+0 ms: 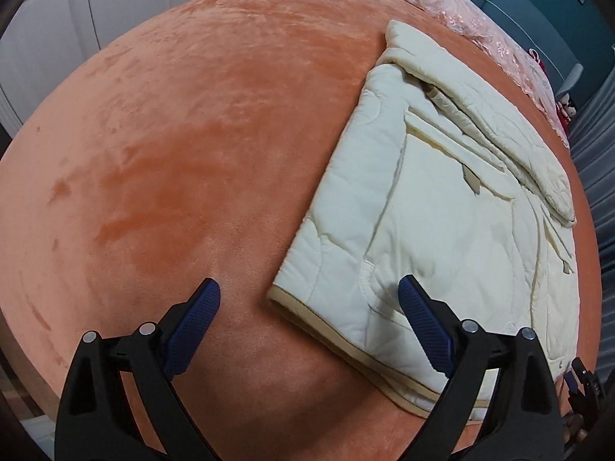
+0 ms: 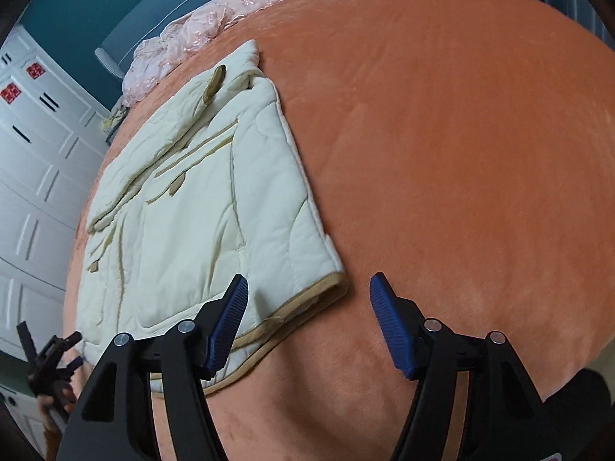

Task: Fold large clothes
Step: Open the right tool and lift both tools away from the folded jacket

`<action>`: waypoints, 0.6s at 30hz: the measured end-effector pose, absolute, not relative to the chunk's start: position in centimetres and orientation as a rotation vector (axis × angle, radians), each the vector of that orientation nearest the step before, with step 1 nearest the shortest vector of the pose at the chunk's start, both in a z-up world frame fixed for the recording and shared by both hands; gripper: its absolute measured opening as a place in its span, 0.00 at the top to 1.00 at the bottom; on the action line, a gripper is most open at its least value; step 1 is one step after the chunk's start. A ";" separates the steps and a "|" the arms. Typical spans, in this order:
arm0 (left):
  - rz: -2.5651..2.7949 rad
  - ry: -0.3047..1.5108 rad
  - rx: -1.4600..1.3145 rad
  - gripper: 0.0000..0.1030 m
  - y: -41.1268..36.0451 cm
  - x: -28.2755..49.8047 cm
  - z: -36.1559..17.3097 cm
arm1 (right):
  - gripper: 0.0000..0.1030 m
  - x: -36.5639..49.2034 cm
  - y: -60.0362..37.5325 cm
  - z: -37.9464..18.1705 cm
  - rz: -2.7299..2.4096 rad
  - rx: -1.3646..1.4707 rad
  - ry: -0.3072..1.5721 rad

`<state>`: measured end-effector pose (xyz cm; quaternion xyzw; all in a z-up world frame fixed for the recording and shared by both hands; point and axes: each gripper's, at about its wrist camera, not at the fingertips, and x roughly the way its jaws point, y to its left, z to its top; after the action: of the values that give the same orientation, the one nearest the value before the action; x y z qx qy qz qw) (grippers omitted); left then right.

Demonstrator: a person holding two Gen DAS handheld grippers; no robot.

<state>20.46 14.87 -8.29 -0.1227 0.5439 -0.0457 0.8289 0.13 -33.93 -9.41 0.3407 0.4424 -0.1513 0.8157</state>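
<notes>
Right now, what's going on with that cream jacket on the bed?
A person holds tongs in each hand over a bed with an orange blanket. The cream quilted jacket lies flat on it, already partly folded, with a sleeve laid across the body. Both the left tongs and the right tongs are open and hold nothing; each hovers near a lower hem corner of the jacket. A pink lace cloth is bunched at the far end of the bed.

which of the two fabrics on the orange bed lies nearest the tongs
The cream quilted jacket, folded flat by both tongs; the pink lace fabric lies crumpled at the bed's far edge.
</notes>
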 end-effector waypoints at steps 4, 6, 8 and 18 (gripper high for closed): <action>-0.159 1.171 -0.330 0.31 14.0 20.2 -8.3 | 0.39 1.1 -33.4 -9.5 -0.313 0.770 0.925; -0.137 1.183 -0.314 0.51 13.6 20.2 -8.2 | 0.75 1.6 -33.1 -9.6 -0.304 0.785 0.939; -0.160 1.196 -0.335 0.78 13.6 20.1 -8.1 | 0.90 1.6 -32.9 -9.1 -0.292 0.796 0.933; -0.202 1.110 -0.252 1.00 15.4 15.3 -1.9 | 1.00 -3.2 -30.8 -1.5 -0.205 0.538 0.906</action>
<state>15.34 15.41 -1.88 -0.1190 0.5247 -0.0955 0.8375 -3.20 -30.76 -1.54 0.2562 0.4317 -0.0977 0.8593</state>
